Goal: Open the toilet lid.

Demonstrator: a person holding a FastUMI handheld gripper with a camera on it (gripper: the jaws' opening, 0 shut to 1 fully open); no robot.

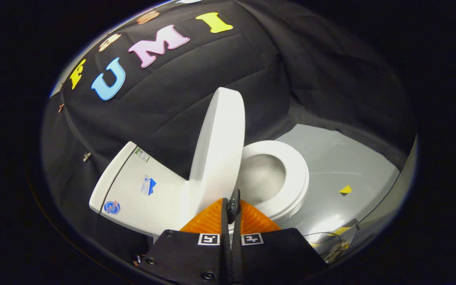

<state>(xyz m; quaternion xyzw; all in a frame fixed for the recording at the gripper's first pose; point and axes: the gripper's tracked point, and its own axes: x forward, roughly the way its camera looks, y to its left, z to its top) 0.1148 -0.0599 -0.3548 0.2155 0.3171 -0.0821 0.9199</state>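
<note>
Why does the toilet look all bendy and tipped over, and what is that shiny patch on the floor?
In the gripper view the fisheye lens curves and tilts the toilet and its raised lid; the shiny patch is lamp glare on the grey floor; the shut gripper sits so near that it looks huge.

One toilet (141, 190), with one lid (218, 146) raised just ahead of the fingers, one seat (291, 174), one tank. One gripper (231, 208), two fingers closed together. Two yellow markers (345, 190) beyond.
</note>
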